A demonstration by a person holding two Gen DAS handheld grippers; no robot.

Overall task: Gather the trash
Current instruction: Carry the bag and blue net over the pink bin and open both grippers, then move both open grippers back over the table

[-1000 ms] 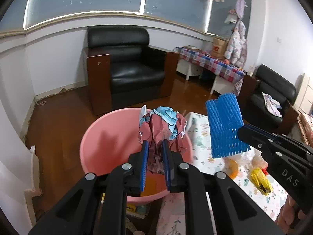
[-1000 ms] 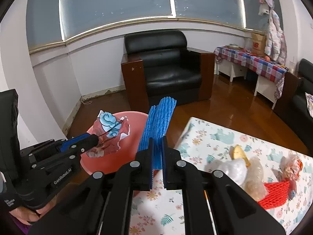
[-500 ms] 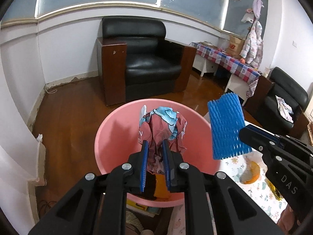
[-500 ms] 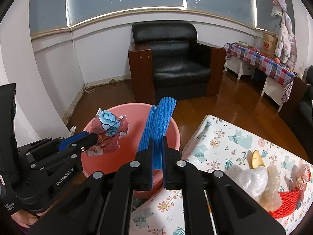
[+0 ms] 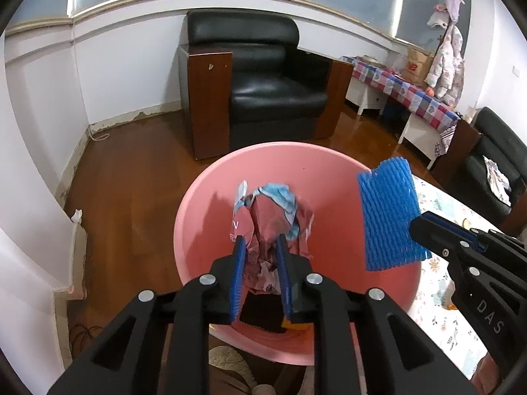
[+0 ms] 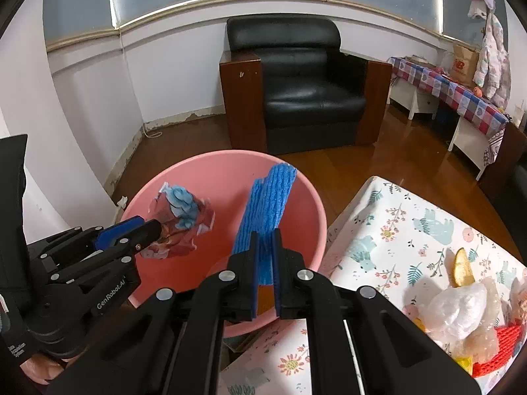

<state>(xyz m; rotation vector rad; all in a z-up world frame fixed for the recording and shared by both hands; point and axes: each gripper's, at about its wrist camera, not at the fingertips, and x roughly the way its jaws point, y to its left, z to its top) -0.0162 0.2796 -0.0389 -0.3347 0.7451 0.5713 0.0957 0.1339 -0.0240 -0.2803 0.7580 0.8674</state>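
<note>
Wrapper [image 5: 273, 217] and foam net [image 6: 266, 204], tool-gripped, hang inside basin [image 5: 210, 204] rim.

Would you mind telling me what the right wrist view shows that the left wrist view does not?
Only the right wrist view shows the heap of leftover trash on the flowered table. Only the left wrist view shows the dark stuff at the basin's bottom. Both show the pink basin, the crumpled wrapper in the left gripper, and the blue foam net in the right gripper.
</note>
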